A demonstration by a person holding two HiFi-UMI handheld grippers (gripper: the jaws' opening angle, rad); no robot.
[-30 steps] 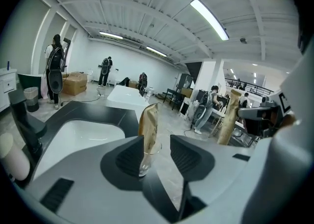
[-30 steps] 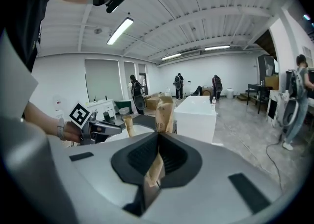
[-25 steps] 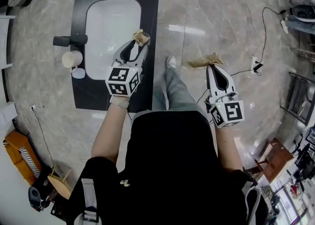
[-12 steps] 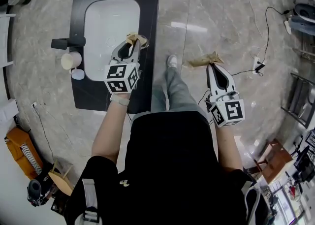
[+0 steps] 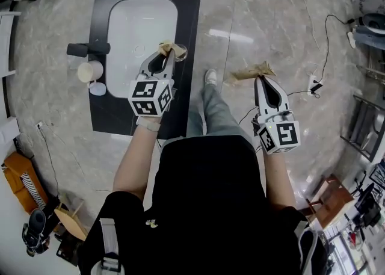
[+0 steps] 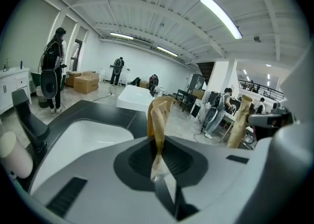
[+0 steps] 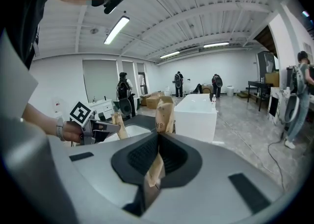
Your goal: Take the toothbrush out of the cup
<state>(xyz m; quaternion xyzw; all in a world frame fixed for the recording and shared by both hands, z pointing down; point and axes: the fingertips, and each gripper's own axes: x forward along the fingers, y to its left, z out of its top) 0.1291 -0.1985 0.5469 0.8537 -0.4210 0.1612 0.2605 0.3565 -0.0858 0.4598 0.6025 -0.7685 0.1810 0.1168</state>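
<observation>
A toothbrush in a brown paper wrapper (image 5: pixel 170 49) stands in a clear cup (image 5: pixel 180 55) at the sink counter's right edge; the cup barely shows. My left gripper (image 5: pixel 166 56) has its jaws closing on this wrapper (image 6: pixel 158 120), and the pads pinch its lower part. My right gripper (image 5: pixel 263 78) hangs over the floor to the right, shut on a second brown paper packet (image 5: pixel 249 74), which sticks up between its jaws (image 7: pixel 164 112). The left gripper (image 7: pixel 105 129) with its wrapper (image 7: pixel 117 125) also shows in the right gripper view.
The black counter (image 5: pixel 186 87) holds a white basin (image 5: pixel 141 33), a black faucet (image 5: pixel 87 48), a cream cup (image 5: pixel 89 71) and a small white lid (image 5: pixel 97 89). A cable and power strip (image 5: pixel 313 81) lie on the marble floor at right. Several people stand far back.
The left gripper's jaws have closed from wide apart onto the brown wrapper in the cup. Both hands have stayed about where they were.
</observation>
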